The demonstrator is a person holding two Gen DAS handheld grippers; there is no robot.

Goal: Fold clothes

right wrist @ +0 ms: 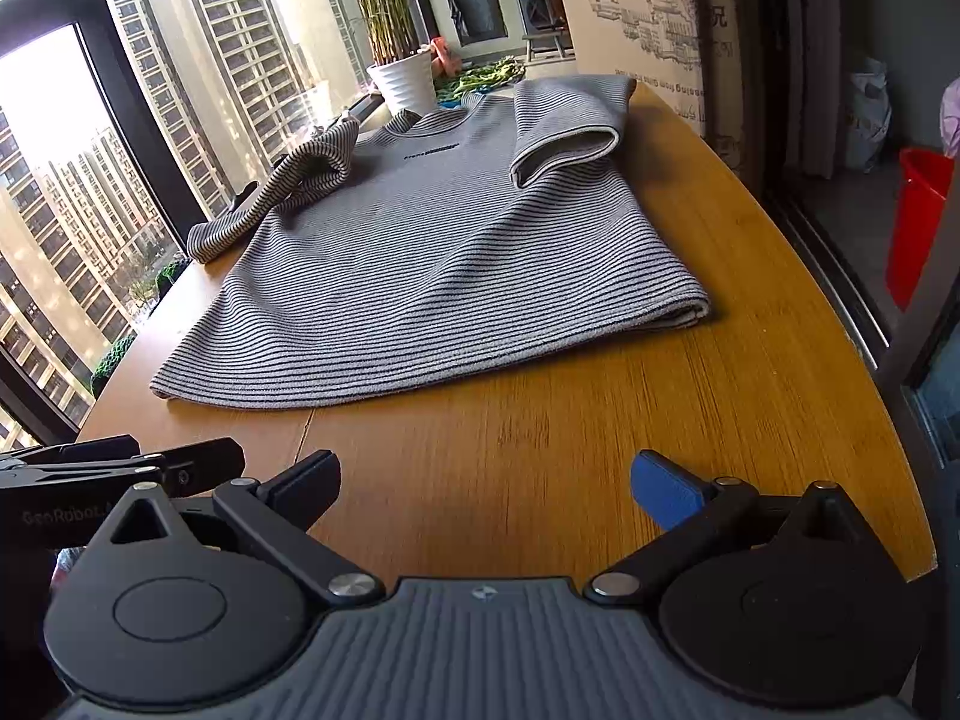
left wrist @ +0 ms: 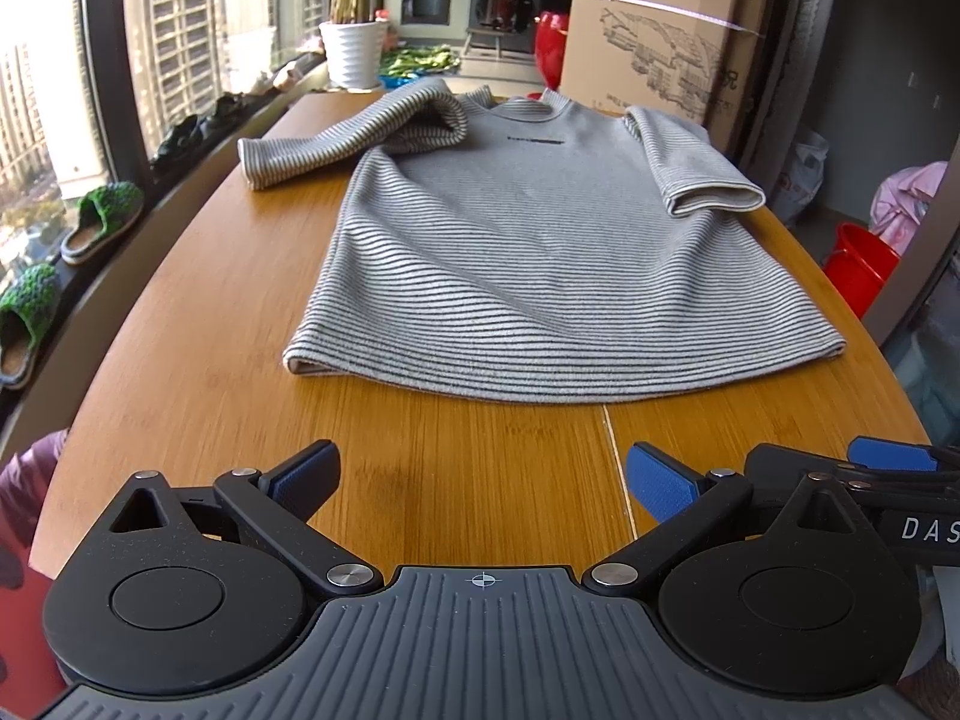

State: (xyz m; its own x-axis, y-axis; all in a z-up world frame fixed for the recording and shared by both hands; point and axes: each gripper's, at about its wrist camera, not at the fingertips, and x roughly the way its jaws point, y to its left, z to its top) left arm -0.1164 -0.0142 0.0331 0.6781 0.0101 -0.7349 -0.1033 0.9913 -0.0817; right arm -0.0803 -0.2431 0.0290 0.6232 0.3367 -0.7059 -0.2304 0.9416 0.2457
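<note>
Item: striped T-shirt (left wrist: 480,252), grey with thin dark stripes, lying face up on the wooden table (left wrist: 198,324), collar toward the far end, hem (left wrist: 372,372) toward the cameras. Lying mostly flat, presumably spread for folding. Left sleeve (left wrist: 336,138) reaching out toward the window side, bunching and curling at the shoulder; right sleeve (left wrist: 690,162) lying angled down beside the body, cuff gaping open. Judging by both sleeves remaining unfolded, folding not yet begun.

Left gripper (left wrist: 483,480): hovering low over bare table short of the hem, jaws spread wide, blue pads facing each other, holding nothing. Pointing roughly at the middle of the hem, slightly toward its left corner.

Right gripper (right wrist: 486,483): likewise standing wide apart, empty, over bare wood just beside the left one, part of each tool showing at the edge of the other's view. Facing the hem's right half, with the right corner (right wrist: 696,306) ahead and to its right.

Relation of shirt to jaws: not touching either pair; lying ahead of both, near but clearly apart, with a strip of table between. Placement likely serving a two-handed approach, one gripper per side.

Surroundings: potted plant (left wrist: 351,54), cardboard box (left wrist: 660,42), red bucket (left wrist: 861,273), green slippers (left wrist: 105,222) by the window.
</note>
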